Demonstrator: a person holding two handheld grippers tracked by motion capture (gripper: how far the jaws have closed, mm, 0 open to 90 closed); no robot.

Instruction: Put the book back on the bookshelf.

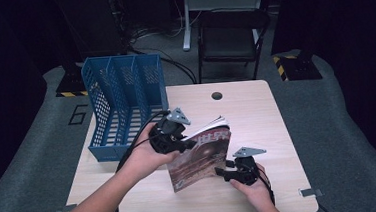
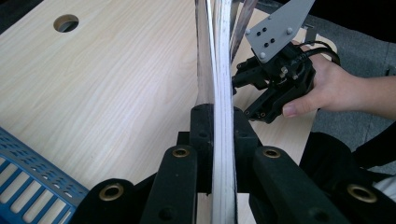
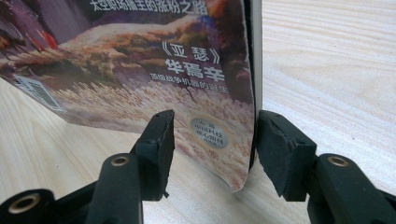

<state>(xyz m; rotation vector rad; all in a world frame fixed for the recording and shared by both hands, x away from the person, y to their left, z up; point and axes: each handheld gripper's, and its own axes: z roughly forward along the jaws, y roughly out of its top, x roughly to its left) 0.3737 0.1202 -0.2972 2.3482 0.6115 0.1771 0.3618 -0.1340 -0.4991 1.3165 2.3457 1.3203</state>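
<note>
A magazine (image 1: 202,157) with a brownish cover stands upright on its lower edge in the middle of the table. My left gripper (image 1: 188,145) is shut on its upper left edge. In the left gripper view the thin stack of pages (image 2: 219,70) runs straight up between the pressed jaws of that gripper (image 2: 218,126). My right gripper (image 1: 221,173) sits low at the magazine's lower right corner. In the right gripper view the corner of the cover (image 3: 140,70) hangs between the jaws of this gripper (image 3: 215,135), which stand open with gaps on both sides.
A blue three-slot file rack (image 1: 126,105) stands at the table's back left, close behind my left hand. The wooden table (image 1: 257,121) has a round cable hole (image 1: 217,95) near its far edge. A dark folding chair (image 1: 231,38) stands beyond the table.
</note>
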